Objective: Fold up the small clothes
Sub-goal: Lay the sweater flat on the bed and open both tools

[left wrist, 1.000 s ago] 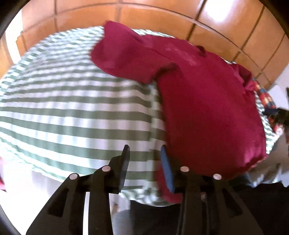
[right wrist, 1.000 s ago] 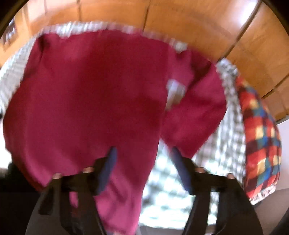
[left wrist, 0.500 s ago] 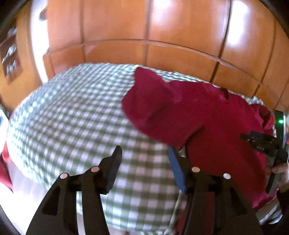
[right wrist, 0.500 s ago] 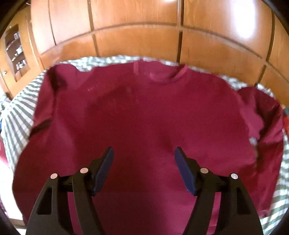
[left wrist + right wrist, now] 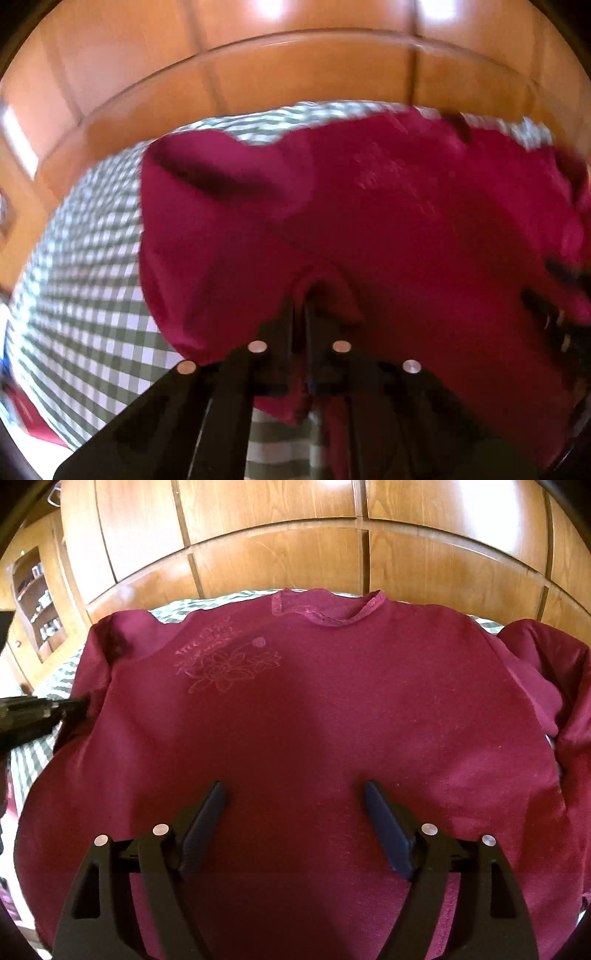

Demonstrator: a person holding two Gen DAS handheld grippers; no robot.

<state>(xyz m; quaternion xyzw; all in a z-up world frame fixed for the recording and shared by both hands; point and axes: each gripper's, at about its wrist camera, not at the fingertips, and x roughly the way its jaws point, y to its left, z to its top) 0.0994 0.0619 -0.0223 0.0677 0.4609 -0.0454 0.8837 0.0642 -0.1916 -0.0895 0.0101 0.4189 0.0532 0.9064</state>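
Observation:
A dark red long-sleeved shirt (image 5: 314, 709) lies spread, front up, on a green-and-white checked cloth (image 5: 92, 280); its neckline (image 5: 325, 609) is at the far side, with a faint flower print (image 5: 225, 664) on the chest. My left gripper (image 5: 301, 299) is shut on the shirt's left edge (image 5: 321, 273), beside the left sleeve (image 5: 221, 184); it also shows at the left of the right wrist view (image 5: 70, 710). My right gripper (image 5: 295, 801) is open and empty above the lower middle of the shirt. The right sleeve (image 5: 554, 679) lies bunched at the right.
Wooden panelled cupboards (image 5: 295, 550) stand right behind the checked surface. A shelf niche with small items (image 5: 37, 598) is at the far left. The near left edge of the cloth (image 5: 44, 417) drops off.
My left gripper moved right onto the shirt's left edge and shut on it. My right gripper stayed open over the shirt, shifting slightly.

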